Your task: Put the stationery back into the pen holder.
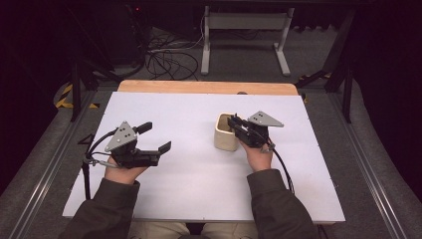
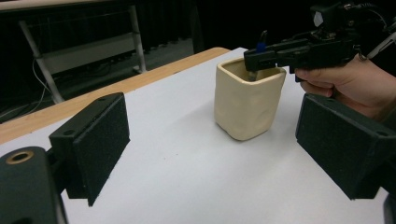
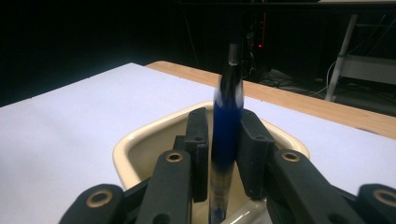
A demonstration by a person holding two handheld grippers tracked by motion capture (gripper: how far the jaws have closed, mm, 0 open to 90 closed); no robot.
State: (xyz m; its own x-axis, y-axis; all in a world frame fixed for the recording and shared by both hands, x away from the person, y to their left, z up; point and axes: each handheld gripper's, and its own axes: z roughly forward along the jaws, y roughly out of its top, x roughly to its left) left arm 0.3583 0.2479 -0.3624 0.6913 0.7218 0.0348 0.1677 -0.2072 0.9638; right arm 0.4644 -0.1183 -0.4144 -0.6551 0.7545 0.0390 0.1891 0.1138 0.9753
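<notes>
Two grippers are over the white table (image 1: 199, 179), one in each hand of the person. At the left side, the left gripper (image 1: 154, 137) is held low over the bare table surface, and its jaws stand wide apart with nothing between them. In the left gripper view, the two black pads (image 2: 100, 140) frame the cream cup (image 2: 247, 100), which stands upright well ahead of them.

Toward the right, the cup (image 1: 225, 132) sits near the middle of the table, a little to the right side. The right gripper (image 1: 233, 122) is just over the rim of the cup, its hand (image 1: 259, 155) beside the cup. In the right gripper view, its jaws are narrow and the blue pen (image 3: 227, 126) stands upright between them; the picture is blurred there, so I cannot tell if the pads really press on it. The lower end of the pen goes down inside the cup (image 3: 140, 149).
</notes>
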